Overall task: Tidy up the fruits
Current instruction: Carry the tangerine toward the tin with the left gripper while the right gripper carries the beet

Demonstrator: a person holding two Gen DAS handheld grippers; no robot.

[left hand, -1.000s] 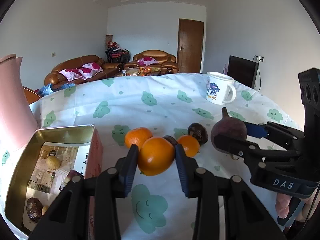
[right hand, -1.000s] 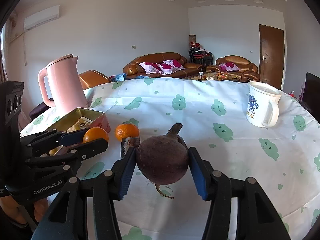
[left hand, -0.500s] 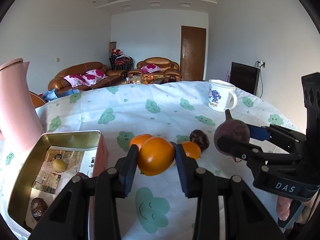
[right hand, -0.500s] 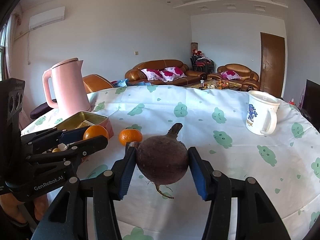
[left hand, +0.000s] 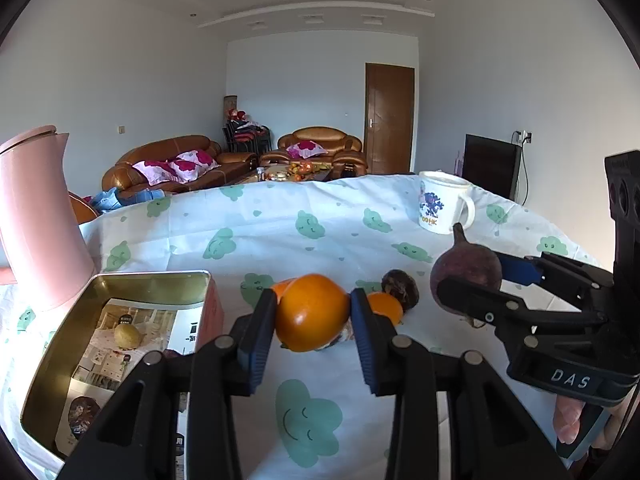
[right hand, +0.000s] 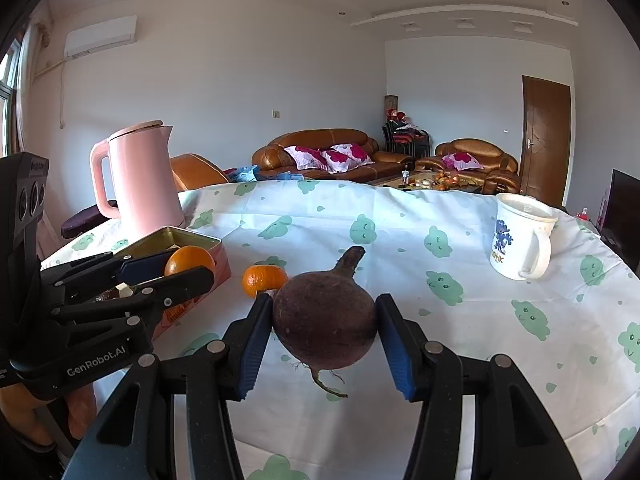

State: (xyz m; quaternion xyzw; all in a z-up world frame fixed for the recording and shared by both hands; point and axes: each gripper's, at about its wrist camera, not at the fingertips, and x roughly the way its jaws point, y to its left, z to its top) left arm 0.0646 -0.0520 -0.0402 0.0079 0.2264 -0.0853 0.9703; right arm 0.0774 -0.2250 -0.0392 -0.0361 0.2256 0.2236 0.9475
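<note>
Both claws were full and up in the air. The left claw [left hand: 313,316] pinched an orange [left hand: 311,312]. The right claw [right hand: 325,330] pinched a dark beet [right hand: 325,320] with a stem.

The job looked partly done. The tin [left hand: 48,360], at 9 o'clock from the left claw, held one small yellow fruit [left hand: 127,336] and one dark fruit [left hand: 82,416]. Nothing held had gone in yet.

Left on the counter [left hand: 280,232], past the held orange near 12 o'clock, were two oranges, one [left hand: 384,307] to its right and one mostly hidden behind it, plus one dark round fruit [left hand: 400,290]. That made three oranges and one beet.

One mug [right hand: 520,236] stood at 2 o'clock, and one pink kettle [right hand: 140,180] at 10 o'clock.
</note>
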